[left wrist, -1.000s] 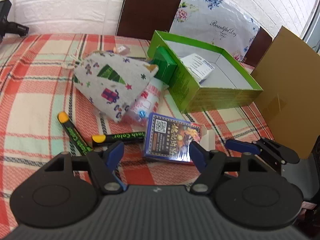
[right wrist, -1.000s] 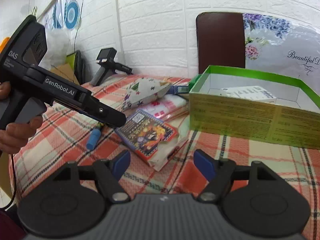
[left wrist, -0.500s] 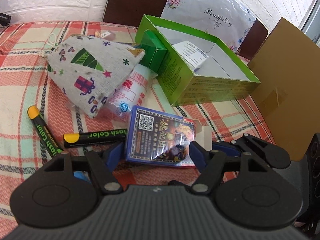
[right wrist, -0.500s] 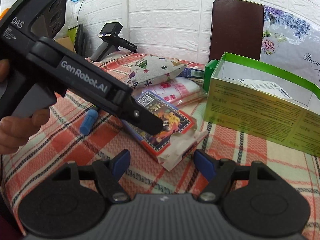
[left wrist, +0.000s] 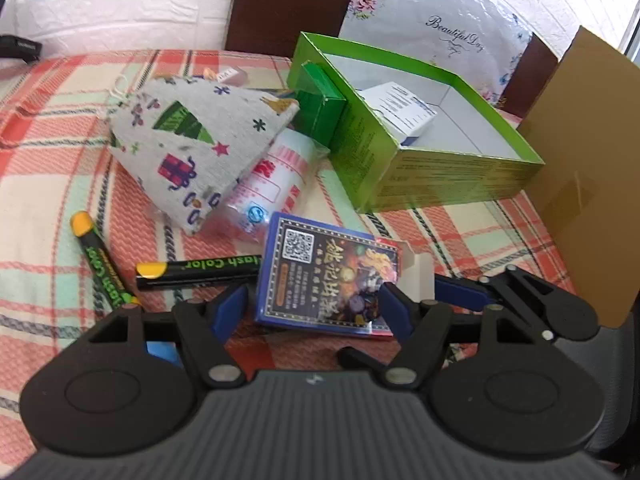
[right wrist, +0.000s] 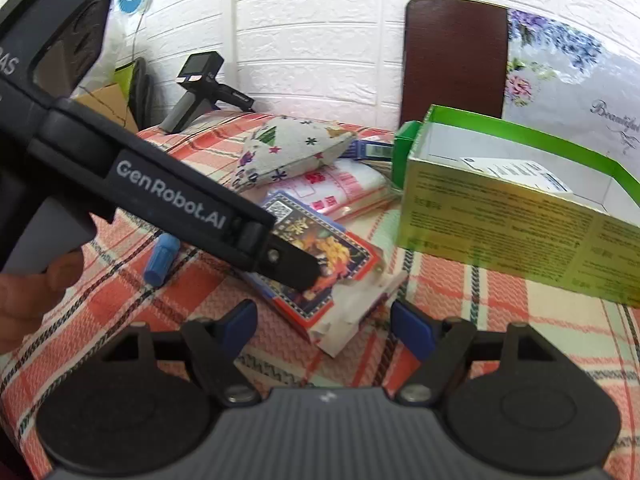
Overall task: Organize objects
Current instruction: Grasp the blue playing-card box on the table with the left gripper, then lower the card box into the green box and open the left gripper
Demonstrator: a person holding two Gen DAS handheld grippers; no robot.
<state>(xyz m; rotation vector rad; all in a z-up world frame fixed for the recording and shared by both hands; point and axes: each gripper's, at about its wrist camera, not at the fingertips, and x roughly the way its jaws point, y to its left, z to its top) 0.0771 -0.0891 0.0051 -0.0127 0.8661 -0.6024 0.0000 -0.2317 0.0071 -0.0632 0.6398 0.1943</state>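
Both hand-held grippers converge on the same blue card box [left wrist: 328, 276], which lies flat on the checked cloth of the desk [left wrist: 52, 168], low in the centre of the left wrist view, with its end flap open and pale.

The left hand-held gripper [left wrist: 314, 308] stands spread, its blue pads flanking the near end of the box without pressing it. The right hand-held gripper [right wrist: 324, 322] is also spread, nothing pinched; its jaws have just been opening, with only the open flap end of the box ahead of them.

Risks, as I judge them:

- The two tools crowd one box — in the right wrist view the left one's black arm lies across the box top, so a closing move could knock tool against tool.
- The open flap is flimsy; a pinch there may crumple it or let cards slide out.
- The box looks almost as wide as the left jaws' spread, so a pad could land on top and push it along the cloth.
- Two markers [left wrist: 196, 270] lie just left of the box, and a clear bottle [left wrist: 272, 184] and a printed Christmas pouch [left wrist: 192, 140] just above — a sideways shove would scatter them.
- The green open box [left wrist: 460, 176] at upper right seems the likely target, and its near wall could catch a low carry.
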